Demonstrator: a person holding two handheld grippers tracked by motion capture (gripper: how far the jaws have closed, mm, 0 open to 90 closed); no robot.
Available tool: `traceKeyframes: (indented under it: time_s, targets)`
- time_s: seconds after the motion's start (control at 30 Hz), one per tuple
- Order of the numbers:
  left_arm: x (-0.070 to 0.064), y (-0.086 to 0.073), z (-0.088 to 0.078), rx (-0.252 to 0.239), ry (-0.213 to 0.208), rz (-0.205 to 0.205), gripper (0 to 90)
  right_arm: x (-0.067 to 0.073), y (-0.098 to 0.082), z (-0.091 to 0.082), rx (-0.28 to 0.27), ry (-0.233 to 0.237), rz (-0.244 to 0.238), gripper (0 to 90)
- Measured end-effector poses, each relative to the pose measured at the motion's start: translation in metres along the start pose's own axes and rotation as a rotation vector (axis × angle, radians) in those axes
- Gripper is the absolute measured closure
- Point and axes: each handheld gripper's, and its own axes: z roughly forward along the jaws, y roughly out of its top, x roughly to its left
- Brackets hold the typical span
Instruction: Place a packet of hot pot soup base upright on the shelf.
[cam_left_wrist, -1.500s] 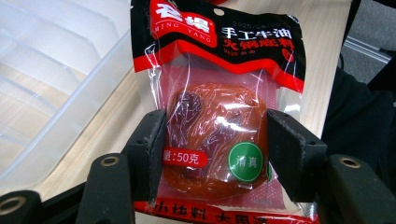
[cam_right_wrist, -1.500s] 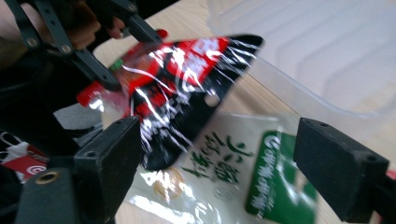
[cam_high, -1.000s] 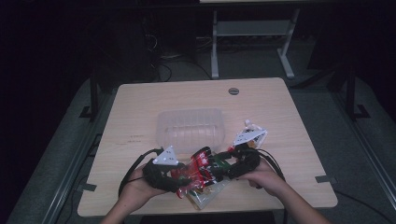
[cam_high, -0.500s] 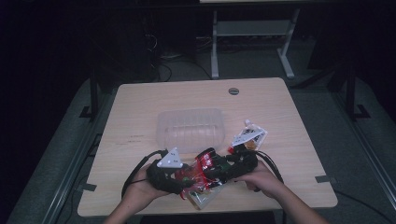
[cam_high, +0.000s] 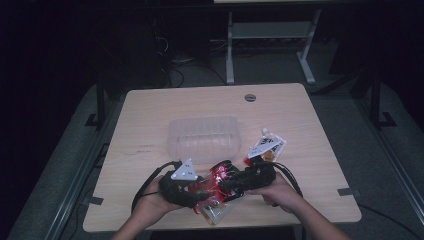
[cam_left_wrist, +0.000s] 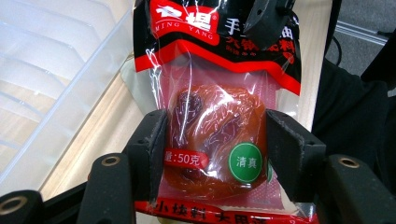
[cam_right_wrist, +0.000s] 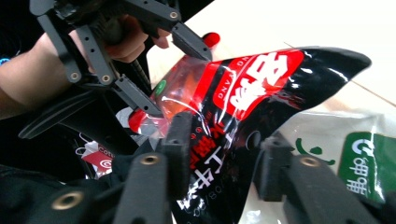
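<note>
High view: a red-and-black snack packet (cam_high: 219, 181) is held above the counter's (cam_high: 150, 120) near edge, clamped in the left tool (cam_high: 197, 189) while the right tool (cam_high: 231, 181) has just been closing on its other end, apparently for a handover.

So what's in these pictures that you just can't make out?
- Red snack packet: its bottom print is cut off by the left gripper view's lower edge.
- White pouch: partly hidden behind the packet and a jaw in the right gripper view.
- Small packets on the table: labels too small in the high view.
</note>
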Motion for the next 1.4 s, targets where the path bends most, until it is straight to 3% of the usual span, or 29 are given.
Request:
traceKeyframes:
  time_s: [0.33, 0.67, 0.73, 0.77, 0.8, 0.83, 0.97, 1.23, 1.4]
  targets:
    - [-0.002, 0.000, 0.004, 0.007, -0.002, 0.017, 42.6, 0.003, 0.000, -0.003, -0.008, -0.010, -0.053, 87.8]
    - [-0.001, -0.001, 0.006, -0.012, -0.019, 0.013, 42.7, 0.006, 0.001, -0.007, -0.043, 0.002, -0.073, 89.9]
    - [-0.001, -0.001, 0.005, -0.016, -0.015, 0.017, 43.1, 0.007, 0.001, -0.008, -0.063, 0.006, -0.095, 90.0]
    - [0.000, -0.002, 0.002, -0.031, 0.002, 0.019, 50.0, 0.009, 0.002, -0.009, -0.064, 0.010, -0.096, 90.0]
    - [0.002, -0.003, 0.001, -0.045, -0.010, 0.008, 55.3, 0.011, 0.002, -0.010, -0.064, 0.008, -0.104, 89.9]
    - [0.005, -0.003, -0.001, -0.058, -0.036, -0.010, 54.7, 0.012, 0.002, -0.010, -0.066, -0.002, -0.108, 90.0]
    - [0.006, -0.005, -0.006, -0.081, -0.023, -0.019, 56.9, 0.015, 0.006, -0.018, -0.118, 0.005, -0.119, 90.0]
    - [0.011, -0.010, -0.014, -0.106, -0.023, -0.045, 80.7, 0.018, 0.011, -0.033, -0.170, -0.019, -0.141, 90.0]
    - [0.016, -0.017, -0.022, -0.116, -0.011, -0.067, 89.5, 0.021, 0.017, -0.038, -0.190, -0.024, -0.164, 90.0]
